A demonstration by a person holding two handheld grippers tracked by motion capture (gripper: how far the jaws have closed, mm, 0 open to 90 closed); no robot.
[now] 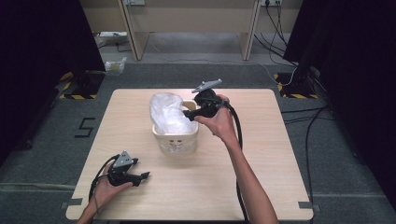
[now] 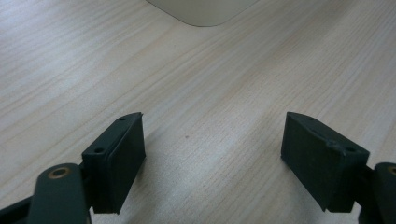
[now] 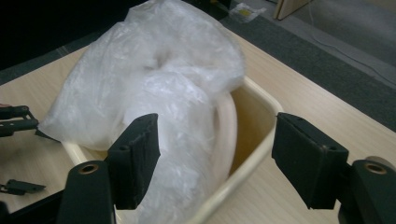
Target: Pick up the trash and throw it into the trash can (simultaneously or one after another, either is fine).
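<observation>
A light wooden table (image 1: pixel 261 154) fills the middle of the high view, set on grey carpet with dark curtains at both sides. Near the centre of the table, slightly toward the upper left, stands a cream plastic bin (image 1: pixel 175 135) with a rounded rim, and a crumpled clear plastic bag (image 1: pixel 167 112) bulges out of its top, leaning to the left side of the bin. The person's right forearm rises from the bottom centre of the frame, and the right gripper (image 1: pixel 189 113) is held in the air just right of the bin's upper rim, its black jaws pointing left toward the bag. In the right gripper view the two black jaws stand well apart with nothing between the pads: the left jaw sits in front of the clear plastic bag (image 3: pixel 154 79), the right jaw lies beyond the cream plastic bin (image 3: pixel 254 140) rim, over the bare table. The bag takes up the upper left and centre of that view, piled high above the rim, and the bin's empty inner wall shows at centre right. In the lower left of the high view, the person's left hand rests on the table holding the left gripper (image 1: pixel 144 176), well apart from the bin. In the left gripper view its jaws are spread wide over bare wood grain, gripping nothing, with the bin's rounded base at the top edge.
</observation>
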